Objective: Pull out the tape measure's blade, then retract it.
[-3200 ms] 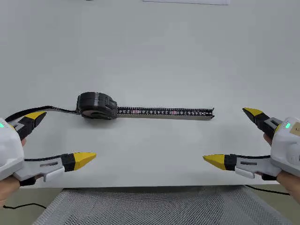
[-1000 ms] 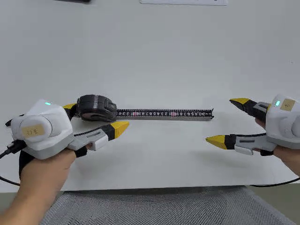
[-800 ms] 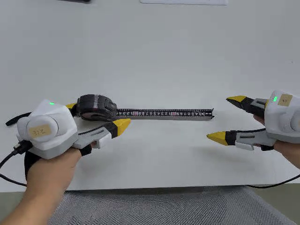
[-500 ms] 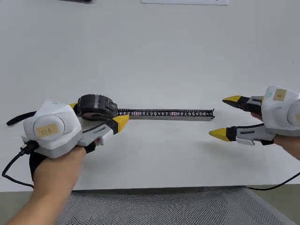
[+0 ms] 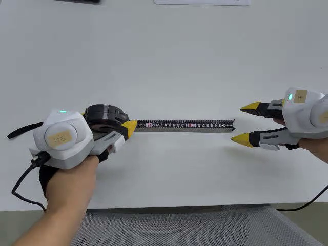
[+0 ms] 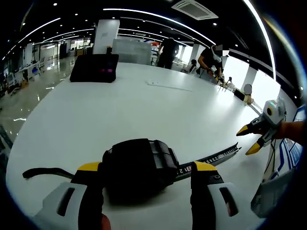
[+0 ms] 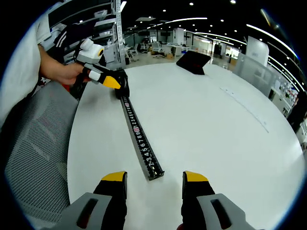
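The black tape measure case (image 5: 106, 117) lies on the white table (image 5: 174, 61), its blade (image 5: 184, 124) drawn out to the right with the hook end (image 5: 233, 123). My left gripper (image 5: 105, 121) is open, one jaw on each side of the case (image 6: 139, 165), with a small gap at the right jaw. My right gripper (image 5: 245, 123) is open just right of the hook end, which lies level with its yellow fingertips (image 7: 114, 176) in the right gripper view, where the blade (image 7: 139, 139) runs away toward the case.
A black wrist strap (image 5: 23, 128) trails left from the case. A dark flat pad (image 6: 93, 68) lies at the table's far side. A mesh chair seat (image 5: 169, 225) sits below the near edge. Cables hang from both grippers.
My left gripper has moved right until its jaws straddle the case. My right gripper has moved up and left toward the blade's hook end. The tape measure has not moved.
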### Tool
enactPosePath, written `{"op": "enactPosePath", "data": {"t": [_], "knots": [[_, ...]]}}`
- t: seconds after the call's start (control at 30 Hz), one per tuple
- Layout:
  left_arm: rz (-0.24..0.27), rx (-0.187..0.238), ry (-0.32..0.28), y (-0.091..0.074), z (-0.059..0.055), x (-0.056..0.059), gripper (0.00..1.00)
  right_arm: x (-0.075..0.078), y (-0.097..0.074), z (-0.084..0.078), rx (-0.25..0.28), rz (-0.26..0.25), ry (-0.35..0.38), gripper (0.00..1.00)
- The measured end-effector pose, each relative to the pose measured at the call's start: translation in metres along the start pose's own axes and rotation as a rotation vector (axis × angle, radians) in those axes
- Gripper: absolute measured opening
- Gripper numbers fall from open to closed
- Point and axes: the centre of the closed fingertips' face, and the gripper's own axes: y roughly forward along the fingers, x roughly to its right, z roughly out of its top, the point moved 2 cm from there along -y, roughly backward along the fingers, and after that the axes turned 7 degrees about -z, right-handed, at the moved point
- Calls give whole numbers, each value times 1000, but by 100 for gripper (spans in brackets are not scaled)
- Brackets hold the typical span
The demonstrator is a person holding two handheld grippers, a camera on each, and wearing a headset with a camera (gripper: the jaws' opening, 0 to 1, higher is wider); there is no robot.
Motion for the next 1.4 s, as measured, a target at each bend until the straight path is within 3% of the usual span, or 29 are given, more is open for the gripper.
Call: {"op": "enactPosePath", "data": {"t": [0.37, 1.4], "knots": [[39, 6, -15, 0, 0, -5, 65, 1, 4, 0, -16, 27, -45, 39], [42, 7, -41, 1, 1, -8, 61, -2, 17, -4, -95, 121, -180, 18]]}}
